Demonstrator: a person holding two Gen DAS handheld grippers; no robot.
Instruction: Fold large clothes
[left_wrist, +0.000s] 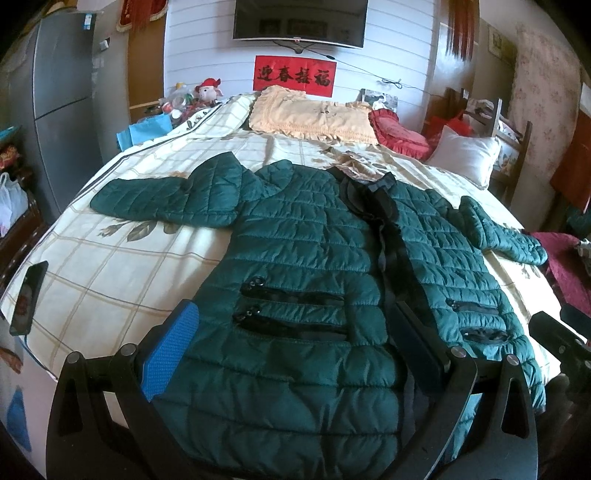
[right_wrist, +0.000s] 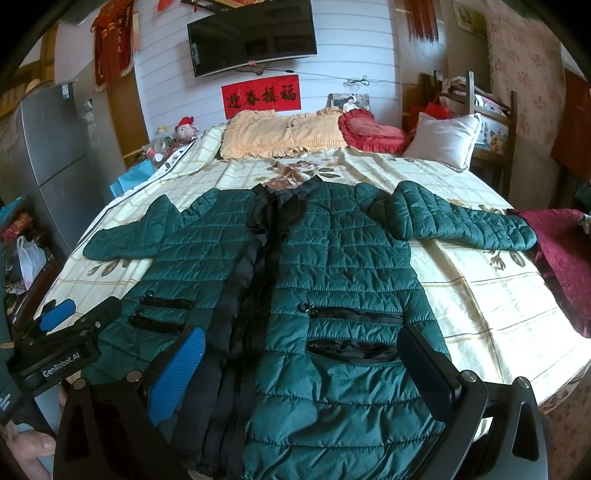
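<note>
On the bed (right_wrist: 480, 302) — green jacket (right_wrist: 332, 277) spread flat, pockets unzipped.

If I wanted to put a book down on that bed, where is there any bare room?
Bare sheet lies right of the jacket, between its right sleeve and the bed's near edge. Another patch sits below the left sleeve, beside the phone. The head is crowded with pillows; the maroon cloth takes the right edge.

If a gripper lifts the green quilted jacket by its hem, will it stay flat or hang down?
The green jacket will likely sag: its padded panels wrinkle softly on the bed. Its shiny shell may slip between the pads. The spread sleeves would probably trail behind.
</note>
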